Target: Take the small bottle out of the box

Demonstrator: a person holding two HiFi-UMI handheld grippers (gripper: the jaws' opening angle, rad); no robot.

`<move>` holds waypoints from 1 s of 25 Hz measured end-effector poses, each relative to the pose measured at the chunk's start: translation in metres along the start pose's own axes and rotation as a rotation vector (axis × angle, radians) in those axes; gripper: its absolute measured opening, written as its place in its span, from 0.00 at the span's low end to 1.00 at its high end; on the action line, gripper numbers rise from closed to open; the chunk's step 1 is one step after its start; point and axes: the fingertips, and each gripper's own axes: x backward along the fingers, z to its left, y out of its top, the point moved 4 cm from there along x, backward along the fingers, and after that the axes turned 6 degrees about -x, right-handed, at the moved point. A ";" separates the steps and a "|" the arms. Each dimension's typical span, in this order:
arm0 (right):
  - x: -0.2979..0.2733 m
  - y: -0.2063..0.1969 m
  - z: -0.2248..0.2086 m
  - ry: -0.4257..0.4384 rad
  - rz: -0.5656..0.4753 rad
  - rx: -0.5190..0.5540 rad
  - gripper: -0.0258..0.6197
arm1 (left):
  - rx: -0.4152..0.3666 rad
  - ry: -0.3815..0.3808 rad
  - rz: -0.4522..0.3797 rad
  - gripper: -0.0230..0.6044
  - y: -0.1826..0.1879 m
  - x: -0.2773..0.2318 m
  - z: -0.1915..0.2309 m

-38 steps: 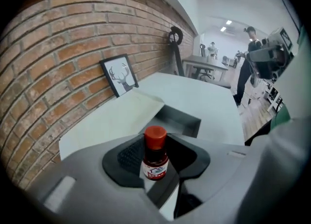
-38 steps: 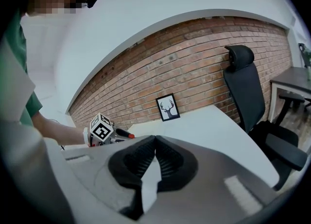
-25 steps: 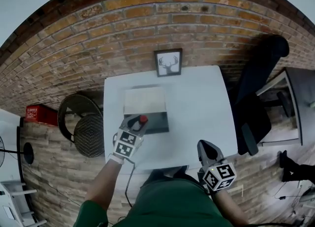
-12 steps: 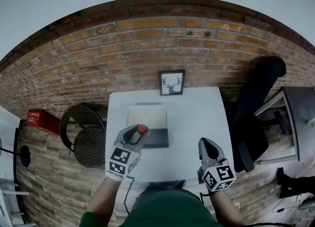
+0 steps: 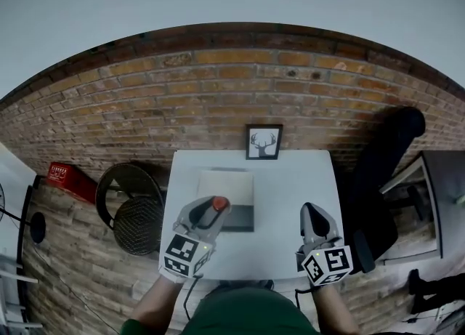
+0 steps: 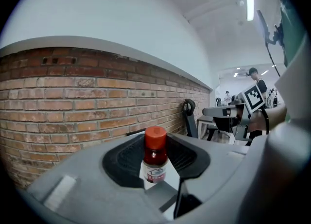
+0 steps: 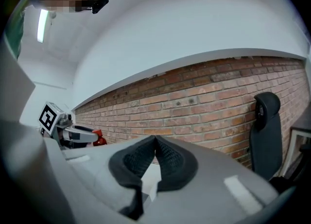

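Note:
My left gripper is shut on a small bottle with a red cap, a dark body and a white label. It holds the bottle upright, lifted above the near edge of the open box on the white table. In the left gripper view the bottle stands between the dark pads. My right gripper hovers over the table's right front part, jaws shut, nothing in them. In the right gripper view the pads meet at the tips, and the left gripper with the red bottle shows at the left.
A framed deer picture leans on the brick wall behind the table. A round black stool stands left of the table, a black office chair to the right. A red case lies on the floor at far left.
The head view has tilted up, so the table sits lower in frame. My left gripper has lifted the bottle a little higher over the box's front edge. The right gripper stays shut.

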 end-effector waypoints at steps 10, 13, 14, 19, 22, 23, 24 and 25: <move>0.001 0.029 0.008 0.007 -0.069 0.113 0.04 | 0.007 0.036 -0.072 0.27 0.027 0.020 0.004; 0.006 0.032 0.008 0.002 -0.086 0.146 0.04 | 0.011 0.031 -0.078 0.27 0.029 0.021 -0.002; 0.007 0.032 0.008 -0.001 -0.089 0.153 0.04 | 0.011 0.029 -0.077 0.27 0.029 0.021 -0.003; 0.004 0.034 0.006 -0.008 -0.104 0.171 0.04 | 0.000 0.035 -0.078 0.27 0.030 0.018 0.000; 0.007 0.031 0.003 -0.017 -0.098 0.171 0.04 | 0.002 0.040 -0.068 0.27 0.027 0.019 0.001; 0.007 0.031 0.001 -0.020 -0.096 0.170 0.04 | 0.004 0.041 -0.065 0.27 0.026 0.018 0.001; 0.007 0.031 -0.001 -0.023 -0.095 0.169 0.04 | 0.005 0.041 -0.062 0.27 0.026 0.017 0.001; 0.006 0.030 -0.002 -0.024 -0.094 0.169 0.04 | 0.005 0.041 -0.059 0.27 0.025 0.016 0.002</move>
